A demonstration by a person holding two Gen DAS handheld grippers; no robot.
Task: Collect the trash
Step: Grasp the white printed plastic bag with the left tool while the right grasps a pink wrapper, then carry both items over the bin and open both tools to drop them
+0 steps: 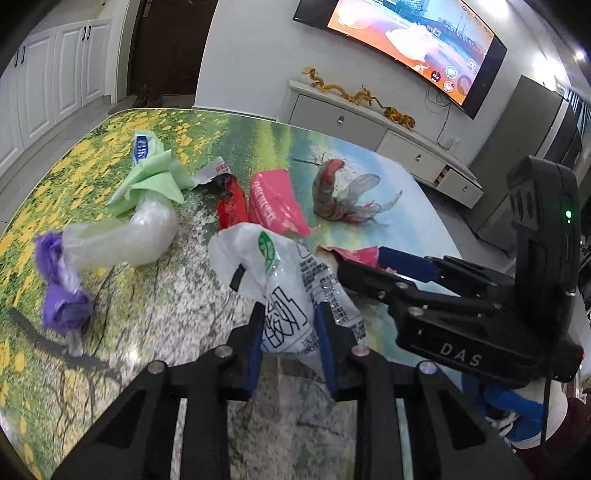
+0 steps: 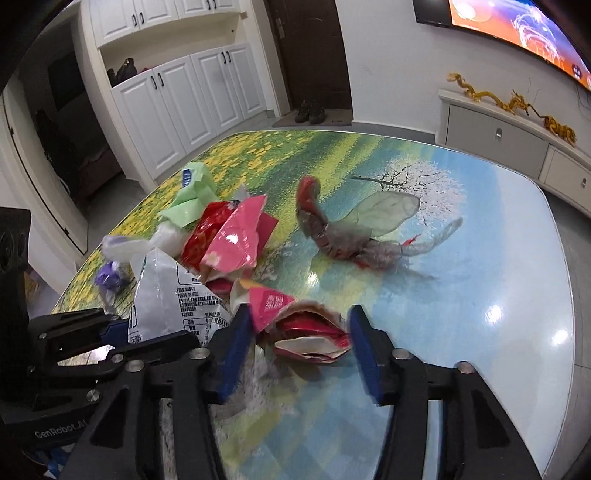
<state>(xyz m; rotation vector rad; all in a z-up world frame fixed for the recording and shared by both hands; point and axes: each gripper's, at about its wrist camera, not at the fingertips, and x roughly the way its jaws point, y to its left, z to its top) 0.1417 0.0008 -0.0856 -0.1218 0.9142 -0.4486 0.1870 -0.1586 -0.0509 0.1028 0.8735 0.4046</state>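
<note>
Trash lies scattered on a table with a printed landscape top (image 1: 155, 302). My left gripper (image 1: 291, 332) is shut on a white printed plastic bag (image 1: 284, 280), also seen in the right wrist view (image 2: 173, 299). My right gripper (image 2: 299, 332) is open, its blue pads on either side of a crumpled pink and red wrapper (image 2: 303, 328); it also shows in the left wrist view (image 1: 373, 266). Beyond lie a pink packet (image 1: 275, 201), a red wrapper (image 1: 231, 206), a green wrapper (image 1: 151, 173), a clear bag with purple ends (image 1: 122, 240) and a grey-red plastic bag (image 1: 340, 195).
The table's right edge (image 2: 565, 295) drops to the floor. A white TV cabinet (image 1: 369, 125) with golden figurines stands under a wall TV (image 1: 406, 33). White cupboards (image 2: 192, 92) and a dark door (image 2: 310, 55) are behind the table.
</note>
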